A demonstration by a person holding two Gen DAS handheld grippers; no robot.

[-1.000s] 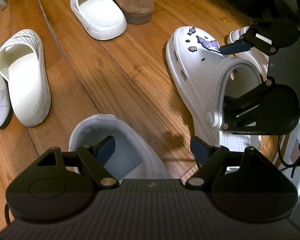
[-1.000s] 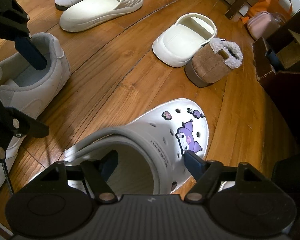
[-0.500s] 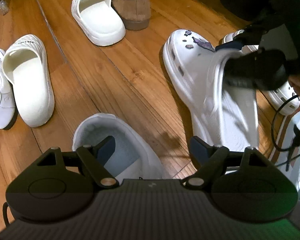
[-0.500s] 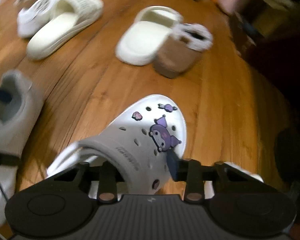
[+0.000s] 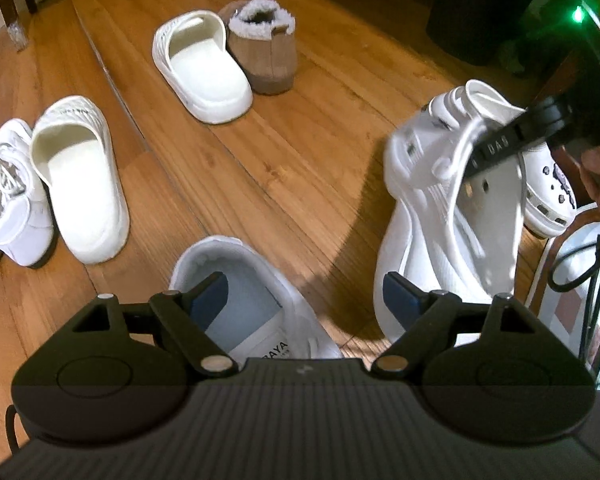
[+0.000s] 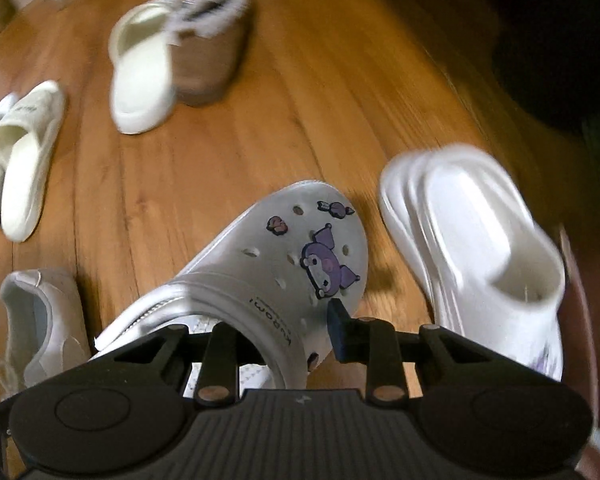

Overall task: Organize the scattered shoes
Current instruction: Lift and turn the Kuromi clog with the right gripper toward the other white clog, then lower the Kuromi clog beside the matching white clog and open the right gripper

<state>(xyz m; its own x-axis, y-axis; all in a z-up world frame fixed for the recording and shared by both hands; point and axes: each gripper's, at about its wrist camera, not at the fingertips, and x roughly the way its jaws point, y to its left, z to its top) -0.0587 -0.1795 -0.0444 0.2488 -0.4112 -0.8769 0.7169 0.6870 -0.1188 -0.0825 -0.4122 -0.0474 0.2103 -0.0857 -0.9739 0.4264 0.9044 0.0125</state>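
Inspector A: Starting with the wooden floor [image 5: 300,152], it is carrying every shoe in view. Two mismatched pairs are lying far off: a cream slide [image 5: 202,68] touching a tan fleece-lined slipper [image 5: 266,52], and a second cream slide [image 5: 80,176] touching a white laced sneaker [image 5: 12,192].

Inspector B: And nearer in?

Inspector A: The white clog with the purple charm [image 6: 284,272] is hanging tilted, its sole showing in the left view. The right gripper [image 6: 260,344] is clamping narrowly on the clog's heel-side rim, one finger inside and one outside. Its matching clog [image 6: 480,264] is lying just beside it on the floor, apart from it.

Inspector B: The other tool?

Inspector A: The left gripper [image 5: 300,296] is standing wide and carrying nothing, one finger over the opening of a grey-white sneaker [image 5: 244,292], with no pad pressing on it.

Inspector B: Step in hand?

Inspector A: By judgement, the pairing of the clogs is underway. The next move is calling for setting the lifted clog down parallel to its mate, toes aligned, before releasing.
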